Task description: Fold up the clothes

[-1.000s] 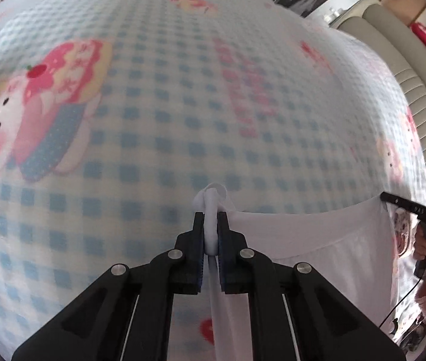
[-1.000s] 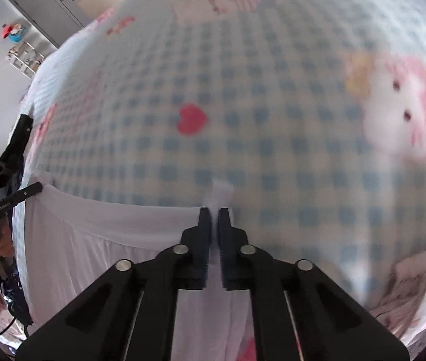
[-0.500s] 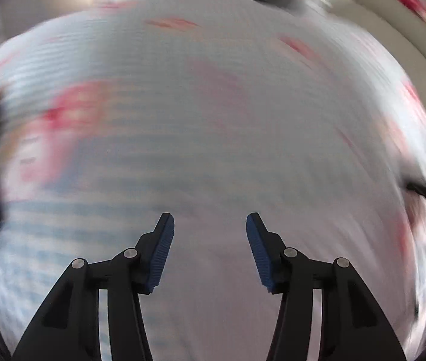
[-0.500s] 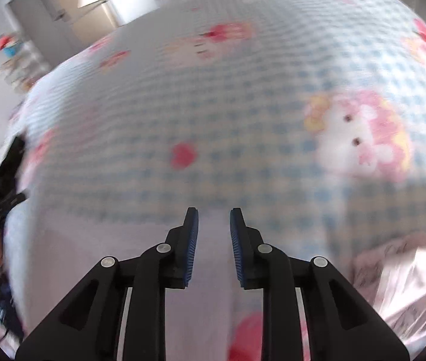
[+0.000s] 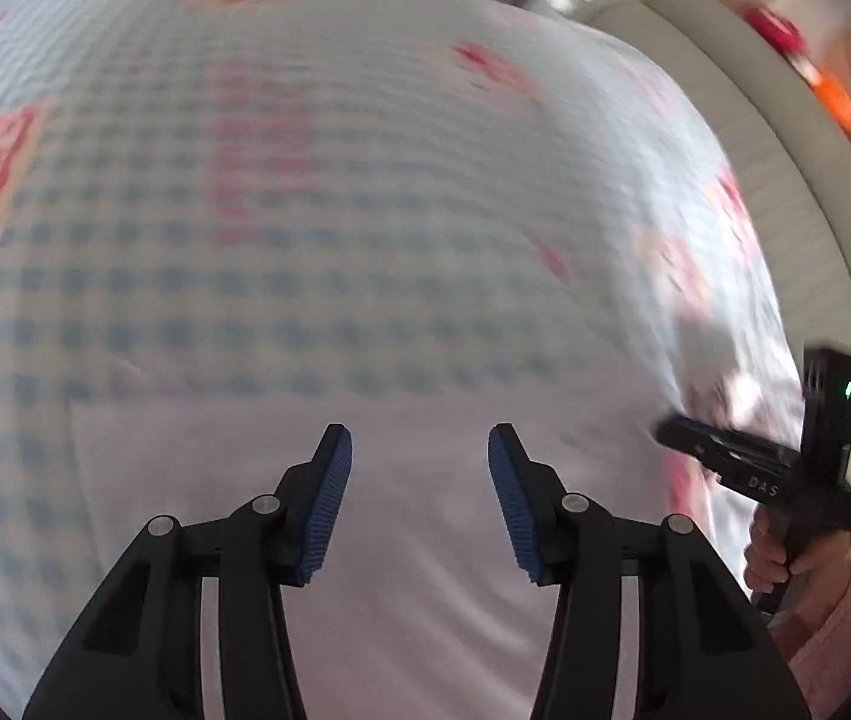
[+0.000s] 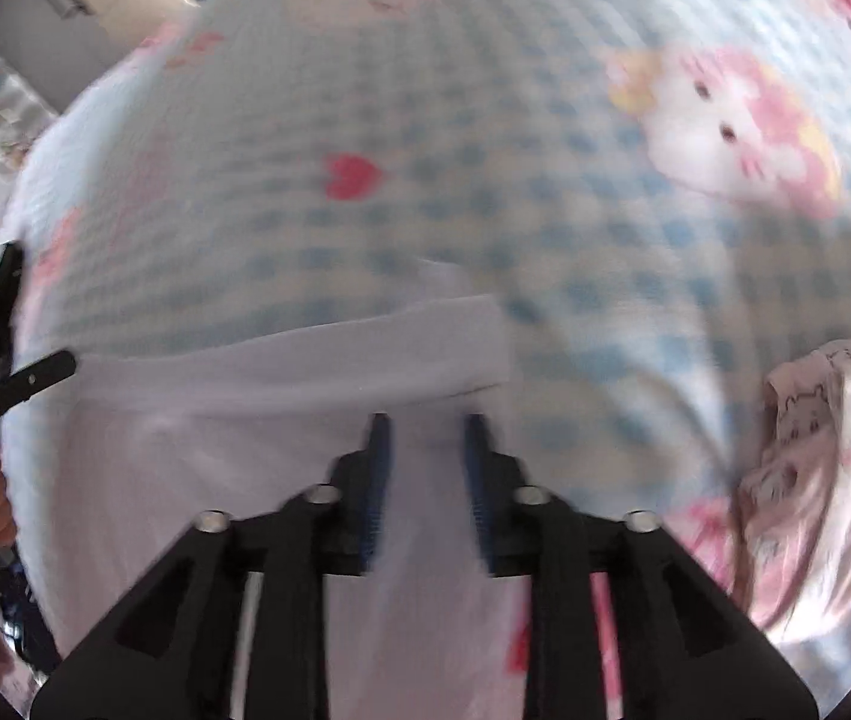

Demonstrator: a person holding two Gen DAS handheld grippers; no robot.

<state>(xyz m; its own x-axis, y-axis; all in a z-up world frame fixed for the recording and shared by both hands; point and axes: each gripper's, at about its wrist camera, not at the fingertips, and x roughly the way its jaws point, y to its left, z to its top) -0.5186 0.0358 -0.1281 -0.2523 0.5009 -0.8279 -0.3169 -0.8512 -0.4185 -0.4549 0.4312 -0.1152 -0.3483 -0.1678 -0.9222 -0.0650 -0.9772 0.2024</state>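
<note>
A white garment (image 5: 413,540) lies flat on the blue-checked bedsheet (image 5: 305,210), its far edge running straight across. My left gripper (image 5: 419,450) hovers open over it with nothing between the blue pads. In the right wrist view the same white garment (image 6: 281,396) shows a folded far edge, and my right gripper (image 6: 422,438) is open just above it, holding nothing. The other gripper appears at each view's side, held in a hand (image 5: 779,558).
A pink and white printed garment (image 6: 833,468) lies crumpled at the right of the right wrist view. A beige padded headboard (image 5: 797,228) borders the bed on the right. Shelves and a grey door (image 6: 23,60) stand beyond the bed's far left.
Both grippers let go of the white garment's edge, opened and pulled back. The garment now lies flat on the sheet.
</note>
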